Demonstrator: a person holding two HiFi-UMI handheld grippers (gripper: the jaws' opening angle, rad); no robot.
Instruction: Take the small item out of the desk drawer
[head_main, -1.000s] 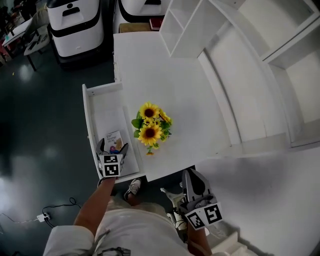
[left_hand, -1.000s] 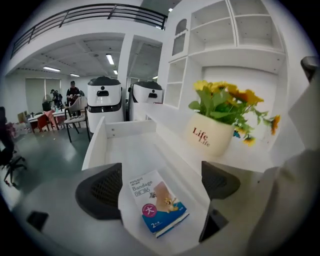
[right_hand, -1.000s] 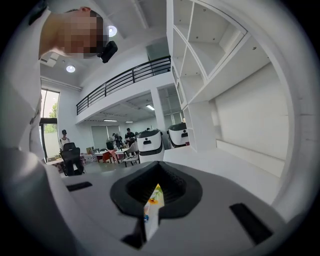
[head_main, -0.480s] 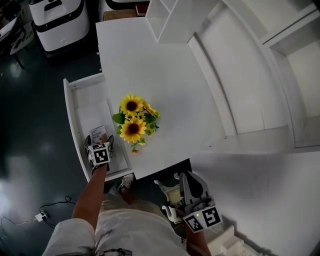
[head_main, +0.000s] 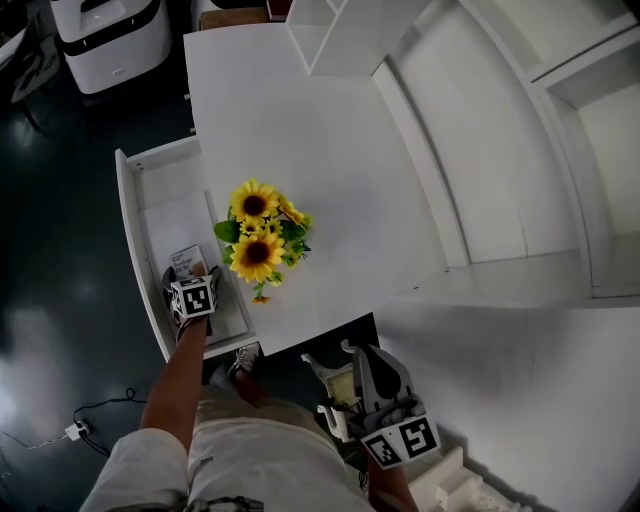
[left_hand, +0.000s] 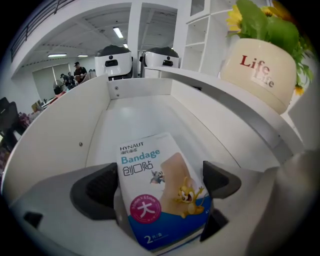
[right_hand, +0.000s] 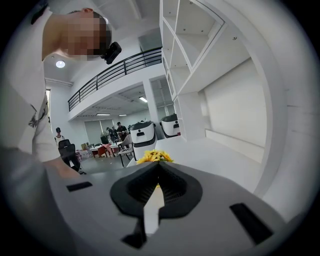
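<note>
The small item is a white and blue bandage box (head_main: 187, 261) in the open desk drawer (head_main: 128, 230). In the left gripper view the bandage box (left_hand: 150, 165) sits between both pads, with its near end raised off the drawer floor (left_hand: 135, 117). My left gripper (head_main: 192, 276) reaches into the drawer and is shut on the box; the left gripper (left_hand: 159, 181) has a pad against each long side. My right gripper (head_main: 372, 356) hangs below the desk's front edge near the person's legs. The right gripper (right_hand: 159, 187) has its jaws together and holds nothing.
A cream pot of sunflowers (head_main: 255, 240) stands on the white desk (head_main: 300, 120) just right of the drawer, and the pot (left_hand: 257, 75) rises above the drawer's right wall. A white shelf unit (head_main: 330, 30) is at the back. White machines (head_main: 100, 30) stand beyond the desk.
My left gripper has slid farther along the bandage box, so the box now lies deep between the jaws. The head view has shifted. The right gripper has stayed low.
</note>
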